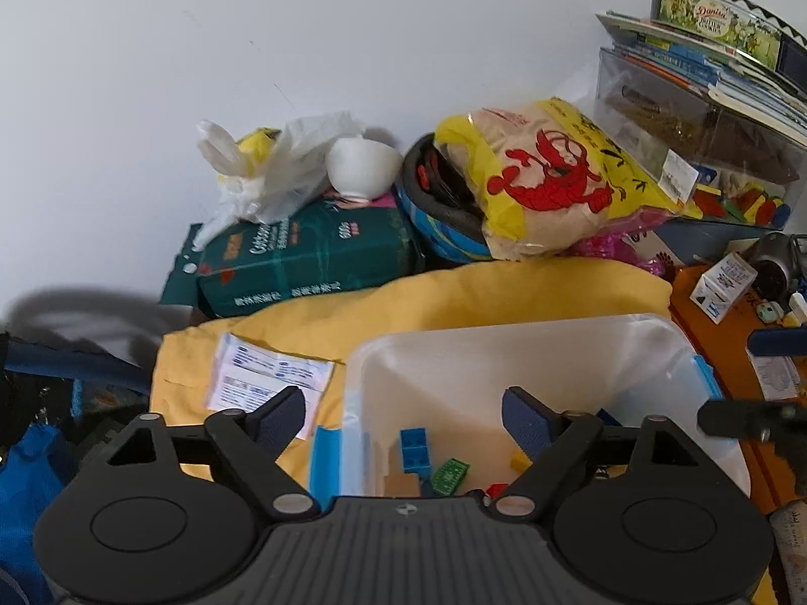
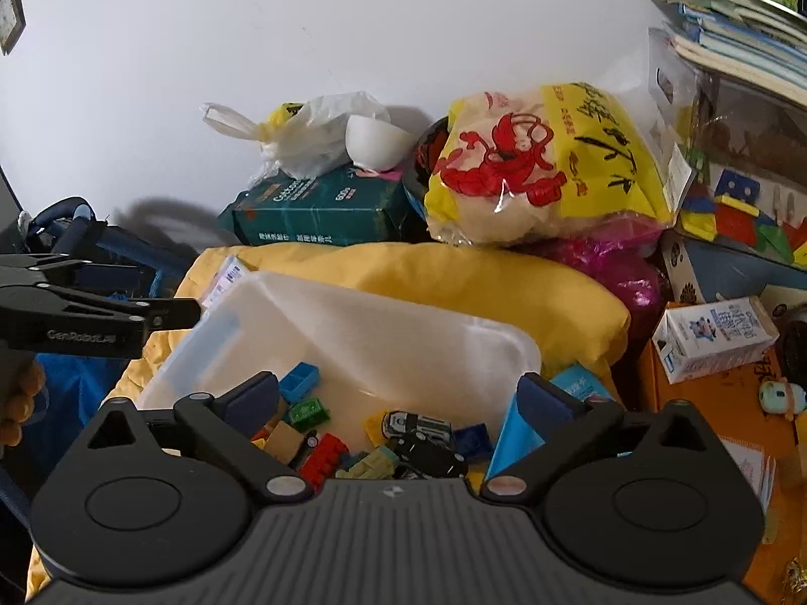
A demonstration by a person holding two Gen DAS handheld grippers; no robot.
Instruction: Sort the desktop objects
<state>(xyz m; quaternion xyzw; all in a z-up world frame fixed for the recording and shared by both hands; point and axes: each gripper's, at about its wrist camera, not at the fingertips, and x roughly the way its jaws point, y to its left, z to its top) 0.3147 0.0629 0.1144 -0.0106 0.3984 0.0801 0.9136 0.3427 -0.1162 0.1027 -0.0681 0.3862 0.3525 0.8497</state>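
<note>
Both grippers hover over the translucent bin (image 2: 353,333), empty. Left gripper (image 1: 403,416) has its fingers spread wide, nothing between them; right gripper (image 2: 398,401) likewise spread, holding nothing. The bin sits on a yellow cloth (image 2: 504,282), tilted a bit, blue latch (image 1: 323,459) on its near-left rim.

Already in the bin: blue brick (image 1: 416,448), green brick (image 1: 449,476), red brick (image 2: 323,454), two toy cars (image 2: 423,436) and more loose pieces, all clustered at the near end.

Still unsorted, to the right of the bin on the orange counter (image 2: 716,393): a small white carton (image 2: 713,338) and a small teal toy (image 2: 782,396). Behind the bin, past the cloth: green pack (image 1: 307,257), yellow lobster-print bag (image 1: 550,176), white bowl (image 1: 360,166) tipped on the pack.

Judgement: step in hand is probably the next pick, and the right gripper is nearer the counter items. To do it well, swing right clear of the bin rim, keep the fingers spread until they straddle the item, and close across the narrow side. The carton looks light and could crush or slide, so squeeze gently. Keep the left gripper off the bin wall so the bin doesn't tip further.
</note>
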